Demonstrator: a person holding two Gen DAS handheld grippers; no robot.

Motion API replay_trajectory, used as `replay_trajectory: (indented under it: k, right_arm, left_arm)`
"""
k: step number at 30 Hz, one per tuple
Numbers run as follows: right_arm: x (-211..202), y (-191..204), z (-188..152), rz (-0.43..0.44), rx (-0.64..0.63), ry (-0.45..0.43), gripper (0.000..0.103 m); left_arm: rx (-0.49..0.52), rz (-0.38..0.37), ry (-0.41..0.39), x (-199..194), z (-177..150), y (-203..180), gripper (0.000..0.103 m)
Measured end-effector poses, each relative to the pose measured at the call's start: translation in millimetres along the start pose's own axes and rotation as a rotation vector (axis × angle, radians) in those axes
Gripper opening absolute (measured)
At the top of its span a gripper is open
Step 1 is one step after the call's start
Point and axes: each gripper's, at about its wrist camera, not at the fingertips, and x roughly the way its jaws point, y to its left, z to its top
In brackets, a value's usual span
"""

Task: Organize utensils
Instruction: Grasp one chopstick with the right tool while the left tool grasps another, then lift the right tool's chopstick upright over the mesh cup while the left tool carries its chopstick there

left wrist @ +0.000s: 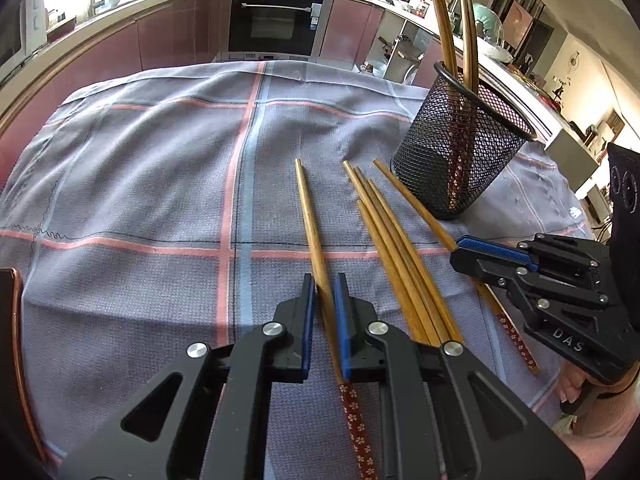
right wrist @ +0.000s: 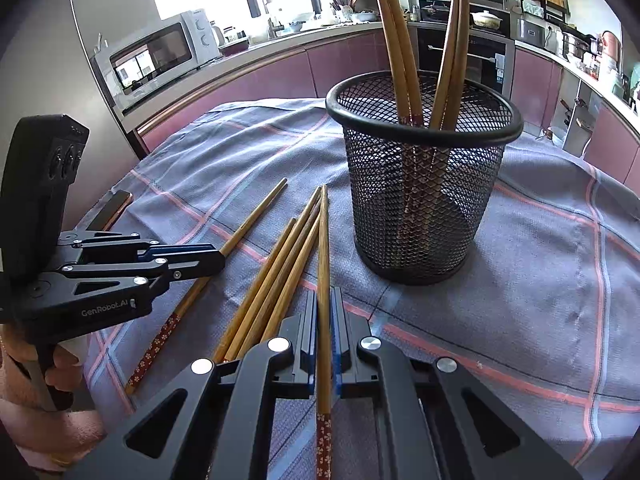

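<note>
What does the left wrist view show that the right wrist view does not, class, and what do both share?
Only the left wrist view: the right gripper from outside, around the rightmost chopstick. Only the right wrist view: a microwave and four chopsticks inside the holder. Both share the black mesh holder, the checked cloth and the loose chopstick bundle.

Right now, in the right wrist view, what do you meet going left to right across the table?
Left tongs → lone chopstick they sit over → bundle of chopsticks → chopstick in the right tongs → mesh holder.
</note>
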Motion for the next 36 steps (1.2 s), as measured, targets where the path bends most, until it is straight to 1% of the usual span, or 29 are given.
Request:
replay_trajectory:
  k: [4, 9, 15, 19, 22, 33, 36]
  right_arm:
    - [-5, 2, 0, 0.011, -0.008, -0.014, 0.005]
    - [-18, 3, -1, 0.033, -0.015, -0.043, 0.005]
    - [-33, 7, 1, 0.049, -0.027, -0.075, 0.005]
    - [-40, 8, 2, 0.058, -0.031, -0.095, 0.005]
    - [-46, 8, 5, 0.068, -0.027, -0.117, 0.005]
    - [-78, 1, 17, 0.098, 0.0, -0.223, 0.005]
    - [-84, -2, 20, 0.099, 0.005, -0.248, 0.005]
  left_arm:
    - [0.022, 0.018, -0.001, 1, 1, -3, 0.013]
    - [0.009, 0.027, -0.005, 2, 1, -2, 0.008]
    - [-0.02, 0.018, -0.017, -3, -1, 3, 0.008]
    - [-0.031, -0.011, -0.038, -14, -1, 7, 0.008]
    - [-0.037, -0.056, -0.064, -28, 1, 9, 0.008]
    - [-0.021, -0.21, -0.216, -92, 17, 4, 0.008]
    - [-0.014, -0.232, -0.251, -106, 23, 1, 0.008]
